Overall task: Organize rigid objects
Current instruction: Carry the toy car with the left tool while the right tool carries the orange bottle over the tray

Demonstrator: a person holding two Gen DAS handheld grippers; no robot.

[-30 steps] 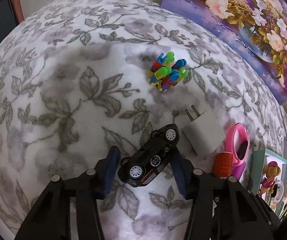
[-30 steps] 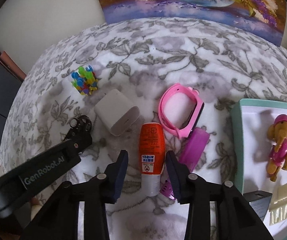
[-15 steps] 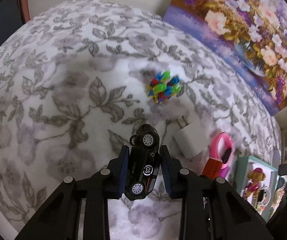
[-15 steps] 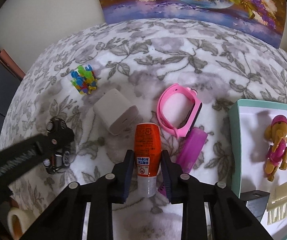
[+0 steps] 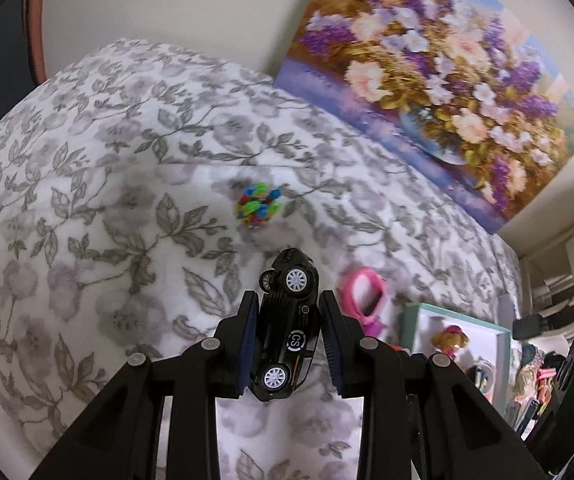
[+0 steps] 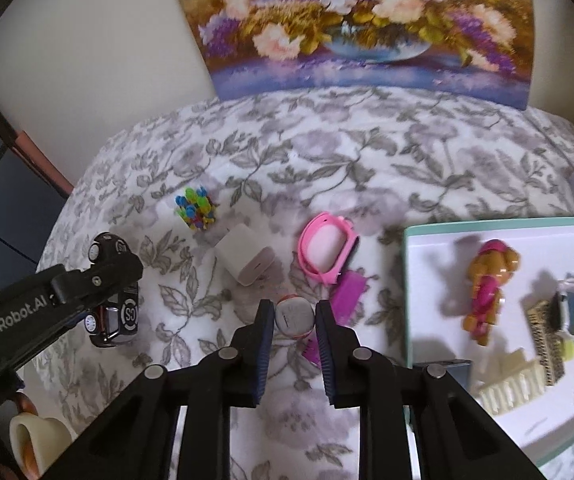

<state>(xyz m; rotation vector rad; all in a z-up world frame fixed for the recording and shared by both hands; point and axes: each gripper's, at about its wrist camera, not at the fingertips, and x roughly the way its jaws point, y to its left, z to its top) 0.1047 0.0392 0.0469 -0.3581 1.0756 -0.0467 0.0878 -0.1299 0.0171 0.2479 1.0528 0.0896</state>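
My left gripper (image 5: 287, 312) is shut on a black toy car (image 5: 287, 328) and holds it above the floral cloth; the car also shows in the right wrist view (image 6: 113, 300). My right gripper (image 6: 293, 320) is shut on an orange and white bottle (image 6: 293, 315), seen end-on and lifted off the cloth. A mint-rimmed white tray (image 6: 407, 280) at the right holds a toy dog (image 6: 487, 284), a comb and other small items. A pink wristband (image 6: 325, 254), a white charger (image 6: 245, 258), a purple clip (image 6: 349, 298) and a colourful peg bundle (image 6: 195, 210) lie on the cloth.
A flower painting (image 6: 351, 28) leans against the wall at the back. A tape roll (image 6: 31, 436) sits at the lower left of the right wrist view. Shelves and clutter (image 5: 559, 360) stand beyond the tray at the right of the left wrist view.
Both grippers closed and rose: the left one took the black car off the cloth, the right one took the orange bottle and tipped it up end-on.
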